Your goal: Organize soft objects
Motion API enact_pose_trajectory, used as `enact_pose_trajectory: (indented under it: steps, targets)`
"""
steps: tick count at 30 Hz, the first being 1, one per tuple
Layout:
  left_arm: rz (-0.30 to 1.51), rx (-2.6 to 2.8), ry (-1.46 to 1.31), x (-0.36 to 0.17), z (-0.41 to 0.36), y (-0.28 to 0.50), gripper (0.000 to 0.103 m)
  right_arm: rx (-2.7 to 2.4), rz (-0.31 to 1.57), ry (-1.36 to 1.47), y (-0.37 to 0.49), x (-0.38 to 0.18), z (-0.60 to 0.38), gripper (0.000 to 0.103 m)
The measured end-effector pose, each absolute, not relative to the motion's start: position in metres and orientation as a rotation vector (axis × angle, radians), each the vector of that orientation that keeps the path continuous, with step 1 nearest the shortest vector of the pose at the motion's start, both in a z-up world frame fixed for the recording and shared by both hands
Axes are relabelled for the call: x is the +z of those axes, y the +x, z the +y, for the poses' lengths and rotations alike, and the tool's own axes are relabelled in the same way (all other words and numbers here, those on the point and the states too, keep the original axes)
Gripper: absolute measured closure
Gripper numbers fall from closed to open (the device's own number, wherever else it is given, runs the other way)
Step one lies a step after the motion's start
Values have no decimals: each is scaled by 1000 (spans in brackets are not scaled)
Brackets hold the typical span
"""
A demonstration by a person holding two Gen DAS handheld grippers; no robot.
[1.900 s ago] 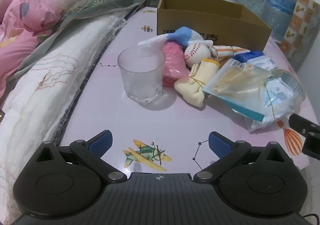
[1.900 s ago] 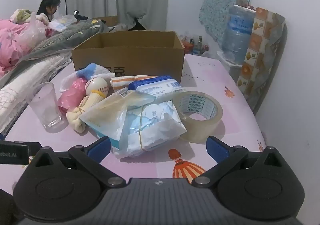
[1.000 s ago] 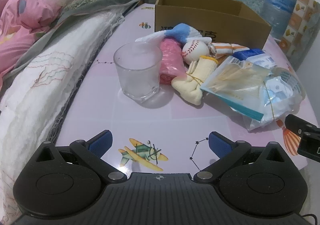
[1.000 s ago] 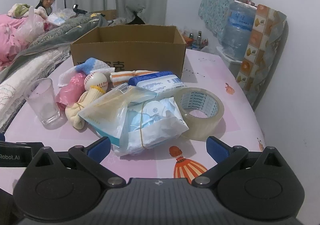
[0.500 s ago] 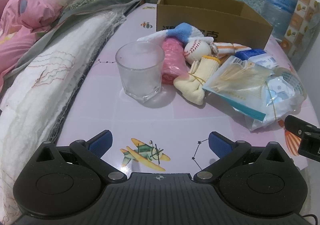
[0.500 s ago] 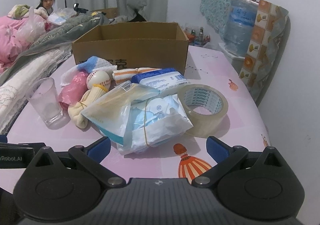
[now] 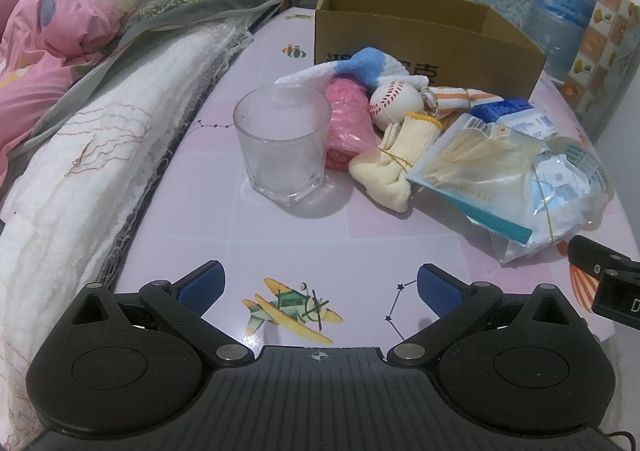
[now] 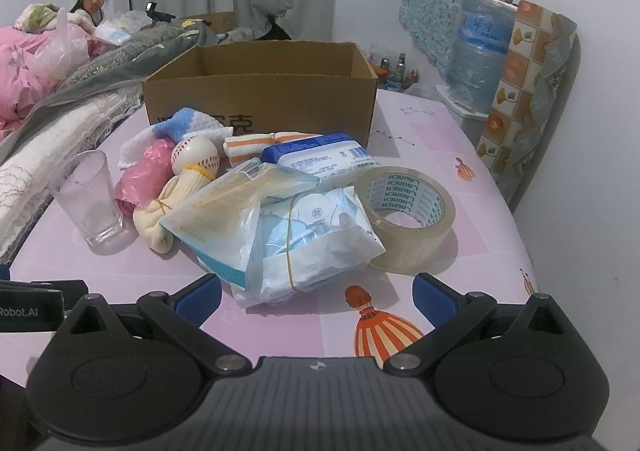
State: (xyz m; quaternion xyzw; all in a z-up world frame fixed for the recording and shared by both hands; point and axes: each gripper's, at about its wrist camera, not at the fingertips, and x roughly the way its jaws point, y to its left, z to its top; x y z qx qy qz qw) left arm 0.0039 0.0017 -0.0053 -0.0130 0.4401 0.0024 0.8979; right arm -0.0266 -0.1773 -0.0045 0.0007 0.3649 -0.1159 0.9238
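A heap of soft things lies on the pink table (image 7: 280, 243) before an open cardboard box (image 7: 424, 35) (image 8: 260, 99): a blue-and-white cloth (image 7: 360, 65), a pink plastic bag roll (image 7: 346, 123), a baseball (image 7: 396, 101), a cream sock bundle (image 7: 394, 167), a striped orange cloth (image 8: 260, 143), a wipes pack (image 8: 324, 159) and bagged masks (image 8: 304, 235). My left gripper (image 7: 318, 287) stands open near the table's front, with nothing between its fingers. My right gripper (image 8: 316, 295) is open too, just short of the mask bag.
A clear glass (image 7: 282, 149) stands left of the heap. A tape roll (image 8: 404, 219) lies at its right. Folded blankets (image 7: 80, 155) line the table's left edge. A water jug (image 8: 482, 55) stands at the back right. A person (image 8: 90, 1) sits far back left.
Both views have shifted very slightly; the heap, the glass and the tape lie as before. Both grippers stay open and empty.
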Motion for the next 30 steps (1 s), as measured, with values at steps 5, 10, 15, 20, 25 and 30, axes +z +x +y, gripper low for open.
enact_pose_trajectory:
  steps: [5, 10, 15, 20, 25, 30]
  targets:
    - [913, 5, -23, -4, 1, 5, 0, -239, 749, 1, -27, -4, -177, 35]
    - [913, 4, -20, -4, 1, 5, 0, -238, 749, 0, -26, -4, -177, 35]
    - [912, 5, -21, -4, 1, 5, 0, -237, 748, -2, -26, -3, -177, 35]
    - [913, 5, -21, -3, 1, 5, 0, -236, 746, -4, -25, -3, -176, 34]
    - [918, 5, -20, -3, 2, 6, 0, -235, 747, -5, -25, -3, -176, 35]
    - [920, 7, -22, -4, 4, 6, 0, -236, 745, -5, -25, -3, -176, 35]
